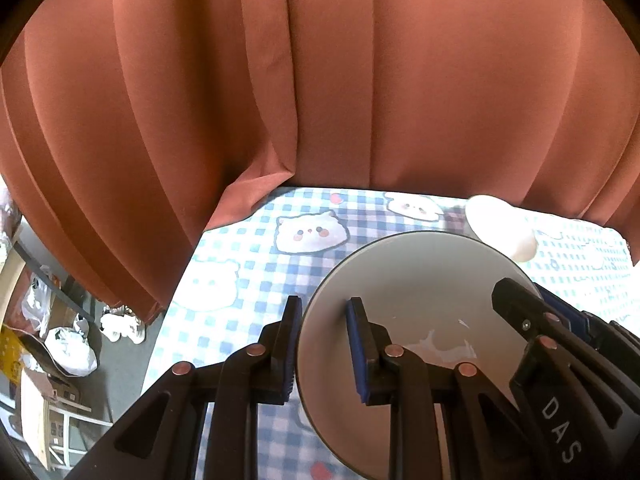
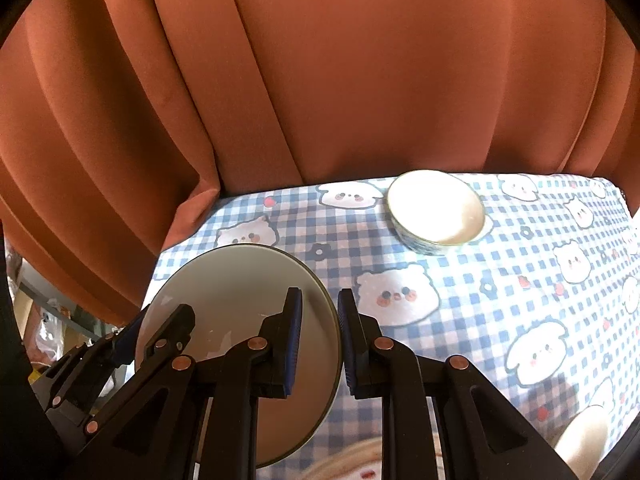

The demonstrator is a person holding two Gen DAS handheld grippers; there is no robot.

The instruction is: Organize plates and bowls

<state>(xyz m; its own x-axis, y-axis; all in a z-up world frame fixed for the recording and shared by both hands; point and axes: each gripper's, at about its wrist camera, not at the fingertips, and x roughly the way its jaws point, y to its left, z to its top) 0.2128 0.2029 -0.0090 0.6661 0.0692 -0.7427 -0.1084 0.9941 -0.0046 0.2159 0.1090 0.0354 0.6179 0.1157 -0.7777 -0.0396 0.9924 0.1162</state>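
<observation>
A grey plate (image 1: 412, 304) sits above the checked tablecloth (image 1: 248, 264) on the bench, caught at opposite edges by both tongs. The left tongs (image 1: 326, 344) straddle the plate's left rim, one blue-padded finger outside the edge and the other over the plate's face, with a narrow gap between them; whether the pads actually press the rim I cannot tell. The right tongs (image 2: 320, 340) straddle the plate's right rim the same way, fingers close together on either side of the edge, and contact is equally unclear. In the right wrist view the plate (image 2: 240, 288) is near the bench's left edge, with the left tongs showing at its far side. A white bowl (image 2: 436, 210) stands upright farther back on the cloth, well apart from the plate, close to the rust-coloured curtain (image 2: 360, 80).
</observation>
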